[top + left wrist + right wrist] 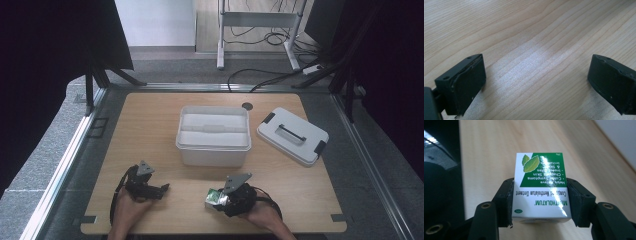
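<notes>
My right hand-held gripper point(540, 202) has its two black jaws pinching a small green-and-white ointment box point(540, 192), one pad against each narrow side, and the box's printed face reads upside down to the camera riding on that tool. In the high view, that box point(215, 197) sits at the front of my right hand-held gripper point(220, 200), near the bench's near edge and a little right of its middle. I cannot tell whether the box's underside rests on the wood or hangs just clear of it.

My left hand-held gripper point(536, 82) has its jaws spread wide, with bare wood grain between them. From above it point(162, 189) lies well apart from the box, to its left, also close to the near edge.

Beyond both tools stands an open white bin point(213, 150) at the middle of the bench point(150, 125), with a clear strip of wood between it and the box. Its grey lid point(292, 135) lies flat to the right of the bin, near the right edge. The left half of the bench is open wood.
</notes>
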A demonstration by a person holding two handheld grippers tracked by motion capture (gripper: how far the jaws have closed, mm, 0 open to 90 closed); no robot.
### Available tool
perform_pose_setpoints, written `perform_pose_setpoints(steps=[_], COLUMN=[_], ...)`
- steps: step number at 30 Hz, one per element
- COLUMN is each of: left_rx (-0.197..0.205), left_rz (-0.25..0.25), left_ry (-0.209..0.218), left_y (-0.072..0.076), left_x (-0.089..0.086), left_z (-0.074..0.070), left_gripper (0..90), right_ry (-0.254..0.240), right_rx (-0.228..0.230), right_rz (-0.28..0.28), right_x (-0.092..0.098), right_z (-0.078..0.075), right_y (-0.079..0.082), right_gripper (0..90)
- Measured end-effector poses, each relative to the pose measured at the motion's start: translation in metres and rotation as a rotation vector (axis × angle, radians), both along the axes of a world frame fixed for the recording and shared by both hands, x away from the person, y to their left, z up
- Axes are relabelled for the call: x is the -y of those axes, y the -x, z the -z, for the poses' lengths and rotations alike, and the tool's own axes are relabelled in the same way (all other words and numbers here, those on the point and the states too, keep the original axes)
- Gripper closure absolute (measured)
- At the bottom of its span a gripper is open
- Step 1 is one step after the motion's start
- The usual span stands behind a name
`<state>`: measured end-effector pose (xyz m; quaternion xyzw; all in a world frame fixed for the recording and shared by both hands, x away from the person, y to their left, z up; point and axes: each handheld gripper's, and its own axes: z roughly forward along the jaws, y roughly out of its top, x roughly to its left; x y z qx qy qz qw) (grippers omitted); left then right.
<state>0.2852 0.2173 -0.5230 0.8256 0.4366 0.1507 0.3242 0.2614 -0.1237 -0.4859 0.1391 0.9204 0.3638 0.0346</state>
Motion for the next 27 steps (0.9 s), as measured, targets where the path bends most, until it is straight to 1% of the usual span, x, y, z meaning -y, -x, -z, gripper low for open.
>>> perform_pose_setpoints(steps=[3,5,6,9,14,15,17,18,19,20,22,23,24,27], left_rx=[0.0,0.0,0.0,-0.001,0.0,0.001,0.0,0.0,0.0,0.0,0.0,-0.001,-0.003,-0.005], left_rz=[0.001,0.0,0.0,0.001,0.001,0.001,0.001,0.0,0.001,0.001,0.001,0.001,0.002,0.008], left_ry=[-0.001,-0.001,-0.001,-0.001,-0.001,-0.001,-0.001,0.0,-0.001,-0.001,-0.001,-0.002,-0.003,-0.005], left_y=[0.0,0.0,0.0,0.0,0.0,0.0,0.0,0.0,0.0,0.0,0.0,0.0,0.0,-0.001], left_x=[0.0,0.0,0.0,0.0,0.0,0.0,0.0,0.0,0.0,0.0,0.0,0.0,0.0,0.001], left_z=[0.0,0.0,0.0,0.0,0.0,0.0,0.0,0.0,0.0,0.0,0.0,0.0,0.0,0.0], left_gripper=[1.4,1.4,1.4,1.4,1.4,1.4,1.4,1.4,1.4,1.4,1.2,1.2,0.8,0.0], right_ry=[0.0,-0.004,-0.004,0.005,0.01,0.018,0.017,0.013,0.002,-0.019,-0.074,-0.074,-0.087,-0.098], right_rx=[-0.004,-0.006,-0.006,0.007,0.006,0.006,0.004,-0.006,-0.022,-0.025,-0.045,-0.045,-0.047,-0.037], right_rz=[-0.019,-0.041,-0.041,-0.072,-0.089,-0.086,-0.083,-0.08,-0.082,-0.078,-0.065,-0.065,-0.063,-0.047], right_x=[-0.007,-0.013,-0.013,-0.017,-0.014,-0.012,-0.01,-0.009,-0.008,-0.007,-0.001,-0.001,0.001,0.01], right_z=[0.0,0.0,0.0,0.0,-0.001,-0.002,-0.002,-0.001,-0.001,-0.001,-0.007,-0.007,-0.009,-0.018], right_y=[0.01,0.021,0.021,0.03,0.028,0.027,0.027,0.026,0.025,0.024,0.022,0.022,0.02,0.015], right_gripper=[44.3,44.3,44.3,44.3,44.3,44.3,43.9,42.6,39.0,34.0,27.2,27.2,26.8,25.6])
